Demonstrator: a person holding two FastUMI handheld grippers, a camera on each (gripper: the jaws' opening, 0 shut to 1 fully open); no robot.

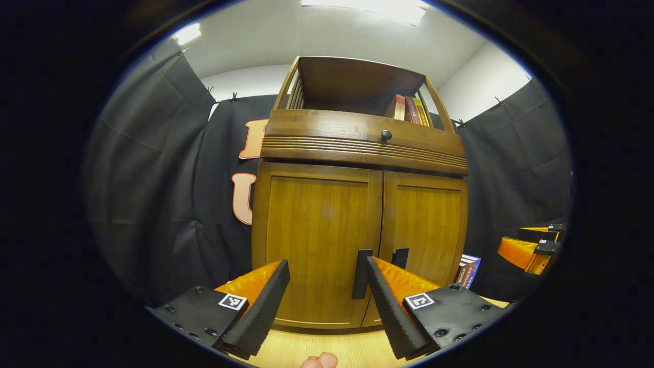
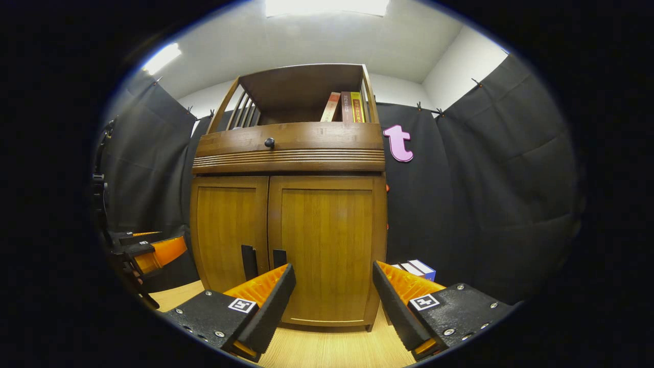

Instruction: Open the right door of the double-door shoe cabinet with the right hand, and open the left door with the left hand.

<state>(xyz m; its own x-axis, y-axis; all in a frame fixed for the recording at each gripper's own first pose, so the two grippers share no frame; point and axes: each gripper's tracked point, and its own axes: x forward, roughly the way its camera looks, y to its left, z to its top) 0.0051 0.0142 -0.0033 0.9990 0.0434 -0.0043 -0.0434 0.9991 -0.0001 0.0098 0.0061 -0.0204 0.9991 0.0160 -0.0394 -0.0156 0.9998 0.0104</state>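
A wooden double-door shoe cabinet (image 1: 357, 240) (image 2: 288, 245) stands in front of me with both doors closed. The left door (image 1: 317, 235) (image 2: 227, 230) and the right door (image 1: 426, 225) (image 2: 327, 240) each carry a dark vertical handle at the centre seam: the left handle (image 1: 361, 273) (image 2: 249, 261), the right handle (image 1: 400, 257) (image 2: 279, 257). My left gripper (image 1: 327, 276) is open a short way before the left door, its right finger overlapping the left handle. My right gripper (image 2: 333, 278) is open before the right door, its left finger just under the right handle.
Above the doors a drawer with a round black knob (image 1: 386, 135) (image 2: 269, 142) sits under an open shelf holding books (image 1: 409, 108) (image 2: 345, 107). More books (image 1: 467, 271) (image 2: 416, 268) stand on the wooden floor (image 1: 332, 352) right of the cabinet. Black cloth surrounds the booth.
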